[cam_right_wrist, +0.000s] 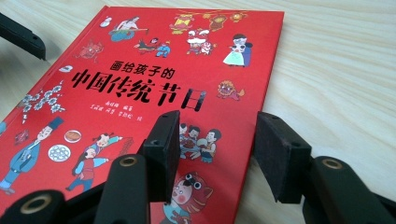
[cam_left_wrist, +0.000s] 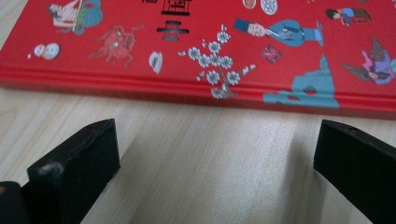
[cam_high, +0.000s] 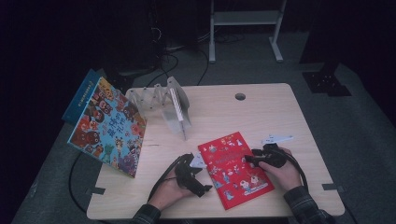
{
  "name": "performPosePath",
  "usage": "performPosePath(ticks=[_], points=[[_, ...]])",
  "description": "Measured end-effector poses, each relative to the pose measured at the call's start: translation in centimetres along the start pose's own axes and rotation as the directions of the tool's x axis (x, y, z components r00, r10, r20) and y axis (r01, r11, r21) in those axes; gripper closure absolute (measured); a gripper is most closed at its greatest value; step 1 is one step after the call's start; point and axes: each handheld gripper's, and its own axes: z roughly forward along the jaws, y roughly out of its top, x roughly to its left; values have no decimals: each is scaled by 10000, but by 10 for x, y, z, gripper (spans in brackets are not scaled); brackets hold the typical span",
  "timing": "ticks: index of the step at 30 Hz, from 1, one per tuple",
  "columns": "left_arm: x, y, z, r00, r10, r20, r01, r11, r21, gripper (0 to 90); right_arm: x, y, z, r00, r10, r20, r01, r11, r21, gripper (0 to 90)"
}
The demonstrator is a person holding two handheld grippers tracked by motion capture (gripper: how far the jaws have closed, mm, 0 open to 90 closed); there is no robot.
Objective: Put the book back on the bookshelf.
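Observation:
A red picture book (cam_high: 236, 169) with black Chinese title lies flat on the table, near the front edge. My left gripper (cam_high: 203, 175) rests on the table just left of the book. In the left gripper view its jaws stand wide apart (cam_left_wrist: 217, 140), with bare wood between them and the book's long edge (cam_left_wrist: 196, 91) just ahead. My right gripper (cam_high: 250, 157) sits at the book's right side. It is open (cam_right_wrist: 217, 135): one jaw hangs over the red cover (cam_right_wrist: 140, 84) and the other over the wood, so the book's edge runs between them.
A large colourful picture book (cam_high: 109, 126) leans upright at the table's left edge with a blue book (cam_high: 81, 95) behind it. A clear folding book rack (cam_high: 173, 107) stands at the back left. A cable hole (cam_high: 240, 96) lies at the back centre.

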Motion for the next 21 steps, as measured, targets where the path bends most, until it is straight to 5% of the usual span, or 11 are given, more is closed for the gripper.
performPosePath(ticks=[7, 13, 21], points=[[-1, 0, 1, 9999, -38, -96, 38, 10000, 3, 0, 9, 3, 7, 9996, -198, -192, 197, 9998, -33, 498], [-1, -1, 1, 9999, -75, -140, 73, 9999, -112, 0, 7, 2, 9, 9983, 122, -565, -119, 9999, 47, 447], [-1, -2, 1, 9999, -62, -140, 60, 9999, -150, 0, 10, 3, 10, 9990, 58, -448, -54, 10000, 83, 432]])
